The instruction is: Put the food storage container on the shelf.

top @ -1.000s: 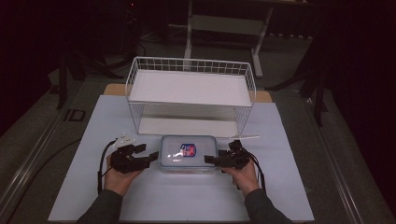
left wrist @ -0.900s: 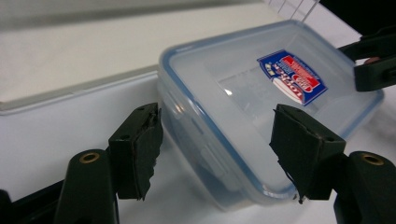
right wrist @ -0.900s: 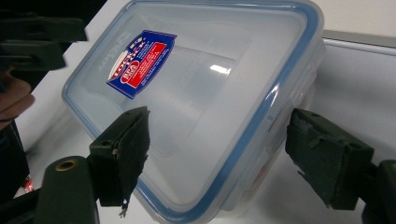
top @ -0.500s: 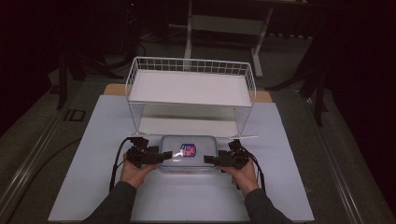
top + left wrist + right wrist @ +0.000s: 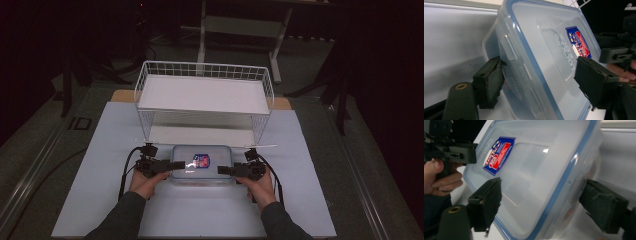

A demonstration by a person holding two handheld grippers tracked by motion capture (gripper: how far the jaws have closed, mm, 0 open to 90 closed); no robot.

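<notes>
Here, flat on the white table (image 5: 100, 200) before a wire shelf (image 5: 205, 95): a lidded plastic box (image 5: 202, 163), long axis running left to right, straddled at either end by left gripper (image 5: 179, 164) and right gripper (image 5: 223, 170), jaws parted, left just closing slightly, neither visibly pressing.

Container (image 5: 544, 50) glossy clear plastic; rack (image 5: 205, 75) white wire.

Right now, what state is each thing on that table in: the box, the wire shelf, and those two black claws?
Plastic box: lid on, lying flat on the white mat.
Wire shelf: upright behind the box, nothing on either tier.
Left gripper: jaws astride the box's left end, lower one touching its side flap, upper one off the lid; not clamped.
Right gripper: open, jaws astride the box's right end.
</notes>
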